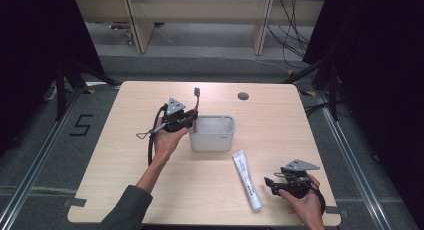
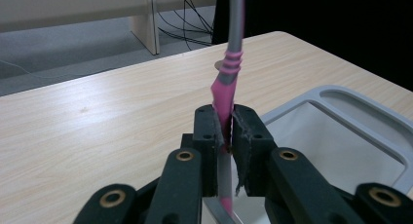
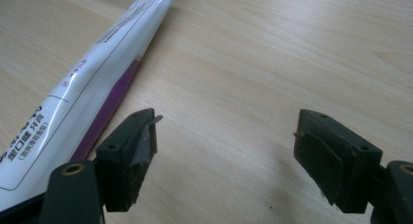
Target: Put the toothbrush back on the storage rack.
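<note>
A pink and grey toothbrush [image 1: 196,101] stands upright with its bristle head on top, and my left gripper [image 1: 192,121] is shut on its handle at the left rim of a pale grey bin [image 1: 212,140]. In the left gripper view the pads pinch the pink handle [image 2: 225,90], the gripper [image 2: 225,124] sits just beside the bin's rim [image 2: 341,95], and the handle's lower end hangs below the jaws. A white toothpaste tube [image 1: 247,180] lies flat on the table. My right gripper [image 1: 267,184] rests open just right of it, with bare wood between its jaws [image 3: 224,136] and the tube [image 3: 92,87] outside the left jaw.
The light wooden table [image 1: 150,190] has a round cable hole [image 1: 243,96] near its far edge. Beyond the table are a grey floor, wooden furniture legs and loose cables. Dark curtains hang on both sides.
</note>
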Demonstrator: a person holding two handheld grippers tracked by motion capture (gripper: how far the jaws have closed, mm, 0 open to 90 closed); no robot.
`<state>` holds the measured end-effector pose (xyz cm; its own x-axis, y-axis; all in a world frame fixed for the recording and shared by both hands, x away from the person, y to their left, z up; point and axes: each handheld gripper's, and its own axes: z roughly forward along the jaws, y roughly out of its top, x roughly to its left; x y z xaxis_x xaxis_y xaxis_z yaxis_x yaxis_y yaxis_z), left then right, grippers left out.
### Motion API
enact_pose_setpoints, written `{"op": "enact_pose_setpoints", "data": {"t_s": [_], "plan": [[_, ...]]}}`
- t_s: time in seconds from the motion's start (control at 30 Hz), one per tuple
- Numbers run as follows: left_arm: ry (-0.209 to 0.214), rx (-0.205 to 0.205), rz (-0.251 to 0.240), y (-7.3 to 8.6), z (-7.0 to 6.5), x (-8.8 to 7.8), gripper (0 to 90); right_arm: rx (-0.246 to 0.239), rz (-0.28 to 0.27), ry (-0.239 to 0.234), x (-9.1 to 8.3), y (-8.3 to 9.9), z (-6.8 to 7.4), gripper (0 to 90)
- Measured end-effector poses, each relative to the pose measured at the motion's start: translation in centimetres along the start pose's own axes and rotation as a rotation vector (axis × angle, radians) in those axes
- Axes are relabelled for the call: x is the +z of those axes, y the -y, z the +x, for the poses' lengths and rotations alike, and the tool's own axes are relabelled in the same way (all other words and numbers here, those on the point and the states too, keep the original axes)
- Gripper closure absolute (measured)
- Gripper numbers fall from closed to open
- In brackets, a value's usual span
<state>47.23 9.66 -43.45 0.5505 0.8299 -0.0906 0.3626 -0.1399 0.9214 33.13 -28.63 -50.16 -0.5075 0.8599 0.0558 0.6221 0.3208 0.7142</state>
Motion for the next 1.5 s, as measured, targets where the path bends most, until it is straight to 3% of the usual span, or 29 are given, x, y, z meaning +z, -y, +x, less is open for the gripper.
{"op": "enact_pose_setpoints", "data": {"t_s": [0.33,0.47,0.63,0.7,0.77,0.9,0.97,1.1,1.37,1.43,1.5], "plan": [[-0.008,0.020,0.018,0.0,-0.1,-0.1,73.5,0.018,0.010,-0.005,-0.1,-0.1,0.1,24.5],[-0.030,0.015,0.012,-0.2,-0.2,-0.6,58.8,0.019,0.008,-0.003,-0.1,-0.1,0.1,24.5],[-0.015,0.004,0.037,-0.5,-0.4,-1.3,40.3,-0.016,-0.002,0.007,-0.1,-0.1,-0.1,24.6],[-0.017,0.008,0.035,-0.6,-0.5,-1.7,38.6,-0.015,-0.003,0.004,-0.1,-0.1,-0.1,24.7],[-0.009,0.010,0.038,-0.7,-0.7,-2.2,36.7,0.026,0.012,-0.013,-0.2,-0.1,0.2,24.7],[0.024,0.011,0.060,-0.8,-0.9,-3.3,33.0,0.011,-0.004,-0.008,-0.1,0.0,0.1,24.7],[0.033,0.006,0.060,-0.7,-0.9,-3.9,31.3,0.032,0.004,-0.016,-0.2,-0.1,0.1,24.7],[0.076,-0.012,0.048,-0.4,-0.9,-5.2,29.2,0.029,0.004,-0.014,-0.2,-0.1,0.1,24.7],[0.086,-0.003,0.083,0.9,-1.2,-7.5,24.6,0.033,0.008,-0.009,-0.2,-0.1,0.0,24.8],[0.097,-0.001,0.091,1.4,-1.3,-8.0,23.2,-0.005,-0.004,0.004,-0.3,-0.1,-0.2,24.9],[0.103,0.004,0.095,1.7,-1.5,-8.5,22.9,0.001,-0.003,0.008,-0.3,-0.1,-0.2,24.9]]}}
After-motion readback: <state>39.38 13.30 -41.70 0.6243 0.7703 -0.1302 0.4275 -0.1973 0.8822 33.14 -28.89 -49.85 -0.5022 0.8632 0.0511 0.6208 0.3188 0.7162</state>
